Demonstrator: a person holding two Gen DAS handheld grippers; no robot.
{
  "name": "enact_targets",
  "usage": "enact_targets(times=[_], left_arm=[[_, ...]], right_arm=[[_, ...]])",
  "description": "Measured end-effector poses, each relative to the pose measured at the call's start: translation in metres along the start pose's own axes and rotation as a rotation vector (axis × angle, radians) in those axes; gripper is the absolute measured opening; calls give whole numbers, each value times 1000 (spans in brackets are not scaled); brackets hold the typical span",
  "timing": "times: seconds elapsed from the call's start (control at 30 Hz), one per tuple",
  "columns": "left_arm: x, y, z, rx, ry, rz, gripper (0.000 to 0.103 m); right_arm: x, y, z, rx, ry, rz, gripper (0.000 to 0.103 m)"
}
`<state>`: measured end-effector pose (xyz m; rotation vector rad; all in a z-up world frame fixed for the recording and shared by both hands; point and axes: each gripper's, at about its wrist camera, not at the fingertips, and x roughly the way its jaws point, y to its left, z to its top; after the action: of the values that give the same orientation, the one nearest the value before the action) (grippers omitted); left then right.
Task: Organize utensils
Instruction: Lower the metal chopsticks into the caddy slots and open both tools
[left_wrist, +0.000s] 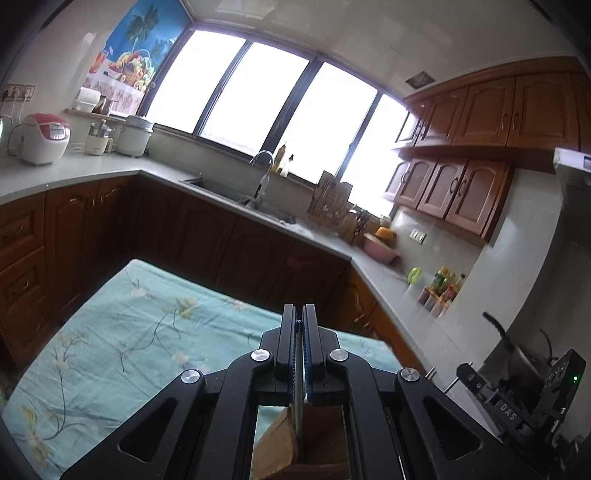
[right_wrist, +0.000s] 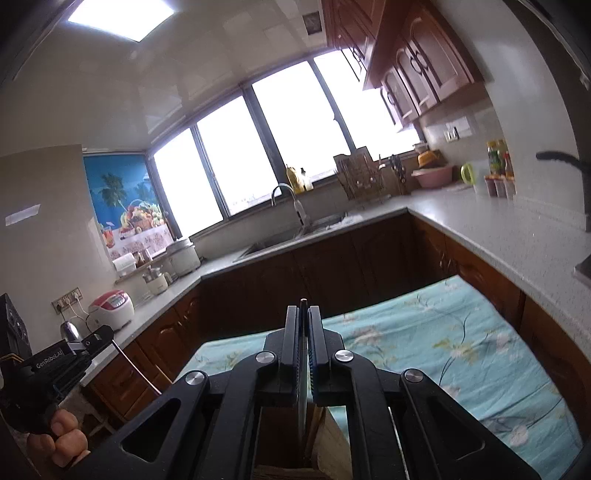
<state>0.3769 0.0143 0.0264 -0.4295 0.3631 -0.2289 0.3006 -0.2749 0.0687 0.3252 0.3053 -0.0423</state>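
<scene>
My left gripper (left_wrist: 299, 314) is shut on a thin metal utensil handle (left_wrist: 300, 413) that runs down into a wooden holder (left_wrist: 280, 443) below the jaws. My right gripper (right_wrist: 303, 314) is shut on a thin dark utensil (right_wrist: 303, 362) whose tip pokes out above the fingertips; its lower end goes down into the wooden holder (right_wrist: 332, 443). Both grippers are over a table with a teal floral cloth (left_wrist: 129, 332), also seen in the right wrist view (right_wrist: 443, 339). The left gripper also shows in the right wrist view (right_wrist: 92, 339), with a thin rod hanging from it.
A grey L-shaped counter (left_wrist: 92, 173) with wooden cabinets surrounds the table. It holds a rice cooker (left_wrist: 44, 138), a sink with faucet (left_wrist: 262, 158), a dish rack (left_wrist: 332, 206), a pink bowl (left_wrist: 380, 251) and condiment bottles (left_wrist: 443, 288). A stove pan (left_wrist: 524, 354) is at right.
</scene>
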Motion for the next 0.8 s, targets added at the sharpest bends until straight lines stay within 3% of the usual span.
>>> enact_targets(times=[0.37, 0.8], left_arm=[[11, -2, 10, 33, 89, 9, 2], [11, -2, 14, 61, 96, 17, 3]], right_arm=[[19, -14, -17, 34, 80, -5, 4], [20, -12, -17, 43, 86, -5, 4]])
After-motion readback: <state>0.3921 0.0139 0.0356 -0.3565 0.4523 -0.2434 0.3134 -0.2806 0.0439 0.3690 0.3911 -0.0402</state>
